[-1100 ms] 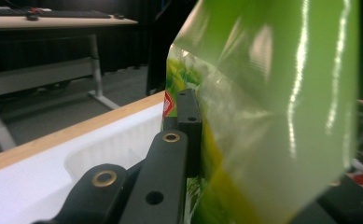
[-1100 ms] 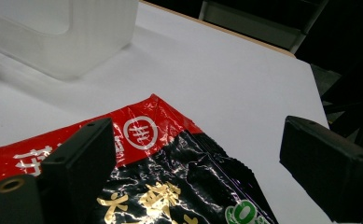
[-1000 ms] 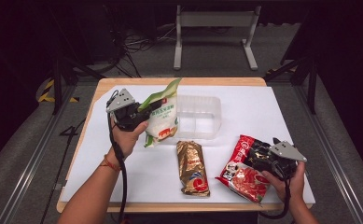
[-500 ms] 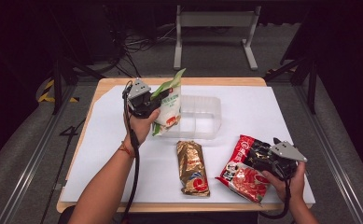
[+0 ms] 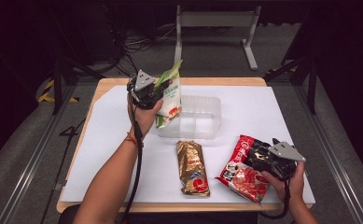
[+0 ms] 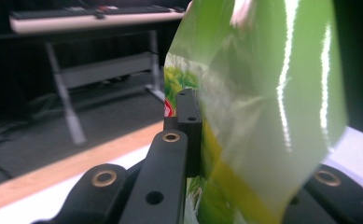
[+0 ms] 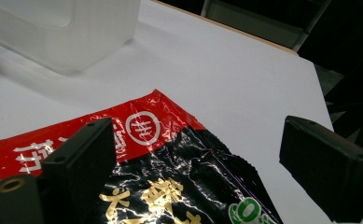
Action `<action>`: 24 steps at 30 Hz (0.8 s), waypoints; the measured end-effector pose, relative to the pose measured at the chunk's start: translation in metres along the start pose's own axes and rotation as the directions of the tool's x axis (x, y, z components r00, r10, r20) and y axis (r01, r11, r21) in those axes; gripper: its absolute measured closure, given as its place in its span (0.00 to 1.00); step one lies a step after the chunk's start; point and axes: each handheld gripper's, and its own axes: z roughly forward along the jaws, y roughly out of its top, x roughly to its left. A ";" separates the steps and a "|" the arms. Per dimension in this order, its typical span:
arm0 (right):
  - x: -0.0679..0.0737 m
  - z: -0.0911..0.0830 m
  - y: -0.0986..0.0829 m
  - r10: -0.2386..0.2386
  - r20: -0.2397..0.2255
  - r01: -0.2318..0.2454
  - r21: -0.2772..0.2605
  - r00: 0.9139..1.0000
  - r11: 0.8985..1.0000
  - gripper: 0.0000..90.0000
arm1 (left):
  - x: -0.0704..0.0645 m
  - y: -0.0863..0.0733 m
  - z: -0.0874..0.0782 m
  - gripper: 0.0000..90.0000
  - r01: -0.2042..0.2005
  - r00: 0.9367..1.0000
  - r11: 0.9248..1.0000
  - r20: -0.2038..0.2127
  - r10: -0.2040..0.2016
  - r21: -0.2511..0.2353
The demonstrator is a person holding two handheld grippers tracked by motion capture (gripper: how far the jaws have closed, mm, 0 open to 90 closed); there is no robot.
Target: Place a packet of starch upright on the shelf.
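The left gripper (image 5: 157,91) is clamped on the upper part of a green snack bag (image 5: 170,95), holding it in the air at the left end of a clear plastic box (image 5: 202,116) on the desk (image 5: 109,121). The right gripper (image 5: 263,151) stands wide open, its jaws either side of a corner of a red and black packet (image 5: 244,170) lying flat. Between them, just in front of the box, lies a gold packet (image 5: 192,167).
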 end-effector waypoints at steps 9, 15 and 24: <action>0.001 0.001 -0.001 -0.006 -0.001 0.006 0.008 1.000 1.000 0.13 | -0.009 -0.006 0.018 1.00 -0.019 1.000 0.999 0.000 0.019 0.033; 0.002 0.002 -0.001 -0.012 -0.009 0.012 0.012 1.000 1.000 0.13 | -0.007 -0.020 0.031 0.99 0.022 0.999 0.996 0.030 -0.024 0.088; 0.002 0.002 -0.001 -0.015 -0.009 0.015 0.013 1.000 1.000 0.13 | -0.001 -0.036 0.022 0.93 0.027 0.994 0.996 0.099 -0.036 0.087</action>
